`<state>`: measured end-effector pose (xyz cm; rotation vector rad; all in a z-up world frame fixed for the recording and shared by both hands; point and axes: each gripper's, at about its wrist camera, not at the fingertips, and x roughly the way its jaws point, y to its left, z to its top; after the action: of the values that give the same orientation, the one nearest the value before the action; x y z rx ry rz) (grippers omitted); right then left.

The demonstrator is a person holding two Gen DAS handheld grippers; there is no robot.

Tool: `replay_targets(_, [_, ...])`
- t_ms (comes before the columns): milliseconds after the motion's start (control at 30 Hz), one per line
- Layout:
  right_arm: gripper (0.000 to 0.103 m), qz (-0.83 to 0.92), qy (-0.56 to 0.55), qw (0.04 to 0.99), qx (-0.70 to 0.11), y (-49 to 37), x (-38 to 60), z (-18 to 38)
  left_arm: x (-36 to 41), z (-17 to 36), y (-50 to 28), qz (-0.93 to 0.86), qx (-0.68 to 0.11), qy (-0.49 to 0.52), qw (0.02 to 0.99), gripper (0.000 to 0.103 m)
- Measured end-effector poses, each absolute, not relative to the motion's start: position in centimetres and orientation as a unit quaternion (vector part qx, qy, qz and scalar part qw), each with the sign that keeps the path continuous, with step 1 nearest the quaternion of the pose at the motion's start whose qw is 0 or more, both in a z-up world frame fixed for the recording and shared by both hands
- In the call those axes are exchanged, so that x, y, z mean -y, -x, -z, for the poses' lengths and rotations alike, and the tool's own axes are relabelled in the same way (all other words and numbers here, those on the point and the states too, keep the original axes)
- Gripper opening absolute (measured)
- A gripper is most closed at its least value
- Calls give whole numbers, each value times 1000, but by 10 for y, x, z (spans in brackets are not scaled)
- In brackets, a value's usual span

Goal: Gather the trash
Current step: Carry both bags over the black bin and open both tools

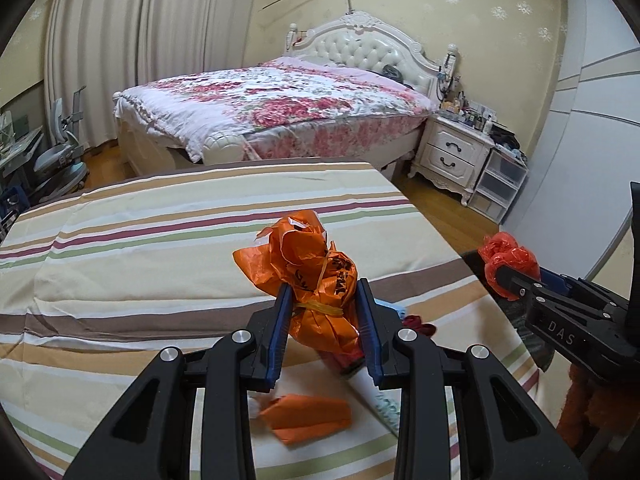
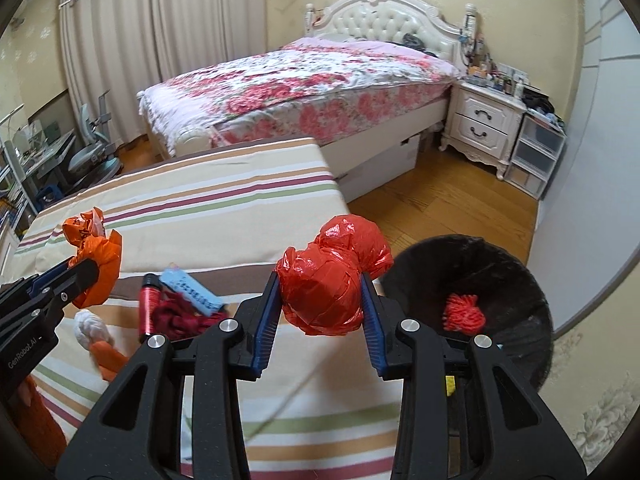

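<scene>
My left gripper (image 1: 325, 294) is shut on a crumpled orange plastic bag (image 1: 316, 276) tied with a yellow band, held above the striped table (image 1: 160, 248). My right gripper (image 2: 322, 300) is shut on a red plastic bag bundle (image 2: 332, 284), held at the table's right edge beside a black trash bin (image 2: 472, 280). A red yarn ball (image 2: 464, 314) lies inside the bin. The right gripper also shows in the left wrist view (image 1: 504, 276), the left gripper in the right wrist view (image 2: 86, 276).
On the table lie an orange piece (image 1: 308, 416), a white wad (image 2: 90, 326), a red tube (image 2: 147, 300), dark red cloth (image 2: 180, 316) and a blue comb-like item (image 2: 192, 288). A bed (image 1: 272, 104) and nightstand (image 1: 452, 152) stand beyond, on a wood floor.
</scene>
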<state>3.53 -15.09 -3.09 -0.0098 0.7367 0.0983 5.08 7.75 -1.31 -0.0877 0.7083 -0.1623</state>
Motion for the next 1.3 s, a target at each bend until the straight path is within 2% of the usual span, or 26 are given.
replay_targets(633, [37,37,-49,930,-363,-28,267,50,59,21,-72,175,-349,-28,920,33])
replay_targets(1300, [37,60,-74,918,-384,-51,307,74,133,50,-109,201,-365,-76,906,33])
